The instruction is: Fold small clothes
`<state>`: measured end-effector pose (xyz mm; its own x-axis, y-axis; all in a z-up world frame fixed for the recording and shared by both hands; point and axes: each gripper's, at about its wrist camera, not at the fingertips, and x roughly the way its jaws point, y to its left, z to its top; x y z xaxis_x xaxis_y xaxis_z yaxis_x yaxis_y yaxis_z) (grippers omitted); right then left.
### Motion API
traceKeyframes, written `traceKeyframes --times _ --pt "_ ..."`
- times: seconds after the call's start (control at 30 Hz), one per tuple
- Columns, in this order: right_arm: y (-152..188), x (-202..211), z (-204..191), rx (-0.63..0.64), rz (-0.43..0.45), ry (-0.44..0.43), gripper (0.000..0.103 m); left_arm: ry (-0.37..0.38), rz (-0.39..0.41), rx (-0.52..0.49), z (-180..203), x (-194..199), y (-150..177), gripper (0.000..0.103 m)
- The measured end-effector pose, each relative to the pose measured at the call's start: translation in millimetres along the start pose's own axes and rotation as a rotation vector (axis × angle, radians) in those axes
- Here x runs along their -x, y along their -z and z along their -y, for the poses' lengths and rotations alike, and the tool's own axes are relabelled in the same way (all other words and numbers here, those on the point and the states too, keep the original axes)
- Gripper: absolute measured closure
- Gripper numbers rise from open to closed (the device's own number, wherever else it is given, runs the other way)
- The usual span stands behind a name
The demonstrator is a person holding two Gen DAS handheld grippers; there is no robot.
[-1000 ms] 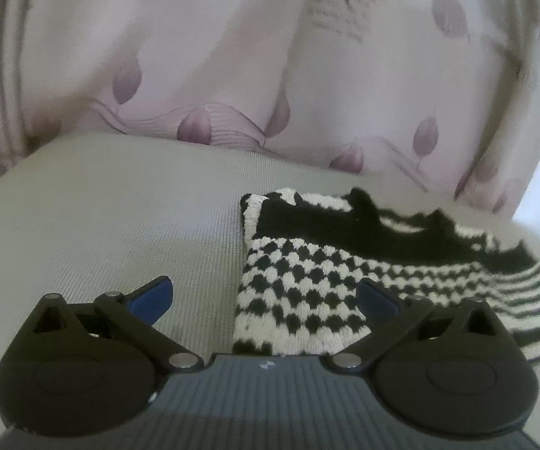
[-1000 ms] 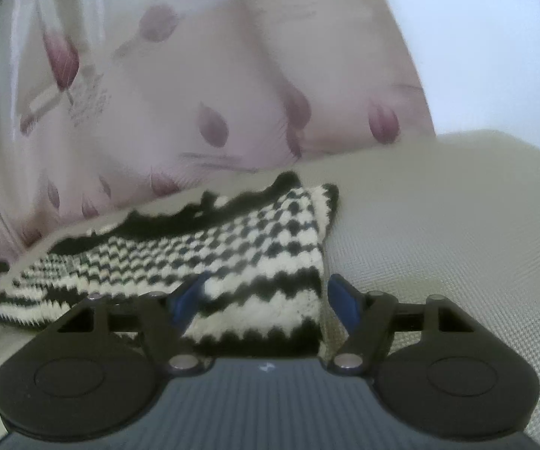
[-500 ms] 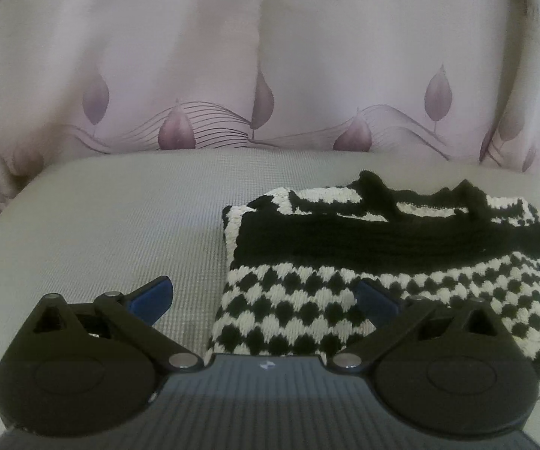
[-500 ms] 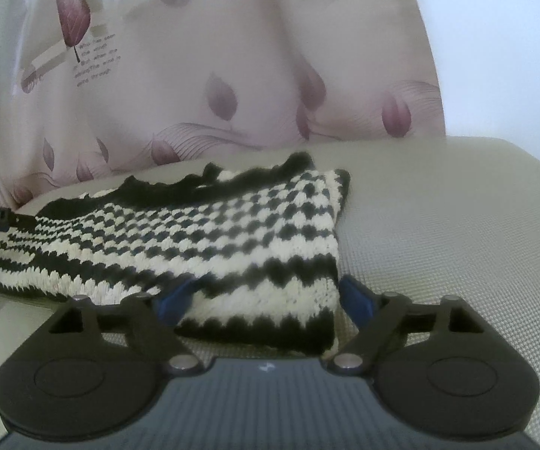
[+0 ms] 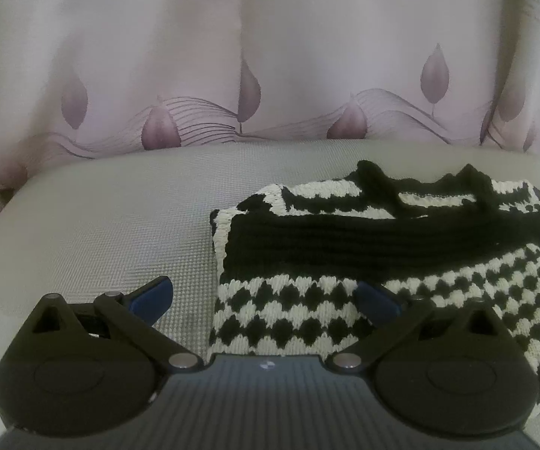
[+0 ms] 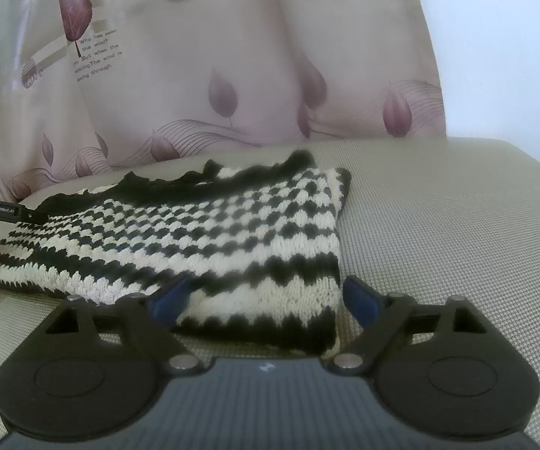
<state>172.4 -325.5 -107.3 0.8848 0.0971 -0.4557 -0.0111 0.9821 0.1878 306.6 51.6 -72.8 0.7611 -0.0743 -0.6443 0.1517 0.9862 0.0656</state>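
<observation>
At the bottom of the frame, the right gripper point(image 6: 264, 298) is opening wide around the knitted garment's point(image 6: 210, 236) near corner without pinching it. The left gripper point(image 5: 264, 296) is gaping, empty, over the garment's left edge. A curtain point(image 6: 232, 56) is hanging across the top.

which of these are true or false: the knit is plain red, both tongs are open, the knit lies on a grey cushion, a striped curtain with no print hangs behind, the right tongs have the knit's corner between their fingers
1. The knit garment is plain red. False: it is black and cream, in checks and stripes.
2. Both tongs are open. True: the left tongs stand wide, and the right tongs are opening, their pads off the cloth.
3. The knit lies on a grey cushion. True.
4. The curtain is striped with no print. False: it is pale pink with leaf shapes and printed words.
5. A corner of the knit sits between the right tongs' fingers. True.
</observation>
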Motion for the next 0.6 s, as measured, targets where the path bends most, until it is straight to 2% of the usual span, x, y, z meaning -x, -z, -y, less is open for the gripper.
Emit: traceKeyframes --times 0.23,0.37,0.43,0.5,0.6 --pt "-0.1 0.2 0.3 -0.001 0.0 -0.001 0.012 0.087 -0.059 0.017 -12.7 -9.6 -8.6 0.0" --pt "-0.1 0.2 -0.1 -0.001 0.0 -0.001 0.012 0.159 -0.082 -0.009 -21.3 -16.3 -13.1 0.003" --pt "0.0 0.1 -0.2 -0.001 0.0 -0.001 0.012 0.224 -0.096 0.008 -29.6 -22.1 -13.6 0.016" --pt "0.1 0.2 -0.4 -0.001 0.0 0.0 0.011 0.315 -0.12 0.069 -42.3 -29.7 -14.0 0.025" --pt "0.1 0.2 -0.3 -0.001 0.001 0.0 0.011 0.382 -0.134 0.128 -54.9 -37.2 -13.3 0.025"
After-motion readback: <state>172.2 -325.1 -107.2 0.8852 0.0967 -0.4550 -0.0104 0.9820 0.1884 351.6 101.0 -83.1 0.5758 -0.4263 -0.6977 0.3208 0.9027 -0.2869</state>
